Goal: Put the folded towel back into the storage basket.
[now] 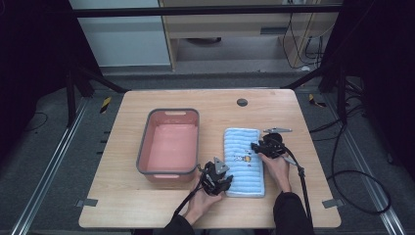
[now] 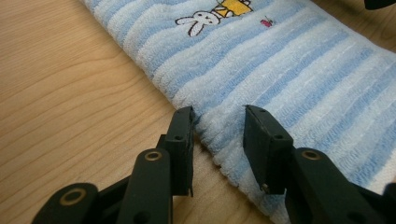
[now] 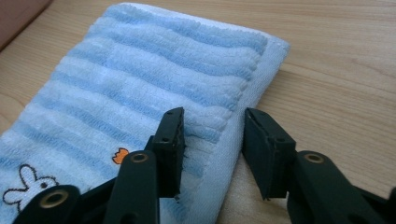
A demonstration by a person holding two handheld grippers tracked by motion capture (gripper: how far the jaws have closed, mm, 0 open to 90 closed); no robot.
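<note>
While both hands rest on the wooden counter (image 1: 147, 205) at the lower centre of the high view, a folded blue-and-white striped towel (image 1: 243, 161) lies flat just right of the frame's middle, long side running up and down the picture. A small rabbit print (image 2: 198, 22) sits on the towel's upper surface, seen at the top of the left gripper view.

Left claw (image 1: 221, 182): located at the towel's lower left edge in the high view. Its own view, point (image 2: 218, 125), shows the jaws parted, straddling the towel's edge, one jaw over bare wood and the other over cloth. No grip on the fabric is seen.

Right claw (image 1: 254, 146): located at the towel's right edge, roughly mid-length, in the high view. Its own view, point (image 3: 213, 126), shows the jaws parted across the towel's edge, one jaw on the cloth, the other over the wood. Whether the cloth is pinched cannot be confirmed; the gap stands wide.

A pink tub with a grey rim (image 1: 143, 147) stands left of the towel, near it but apart. A dark round spot (image 1: 242, 102) marks the counter above the towel.
</note>
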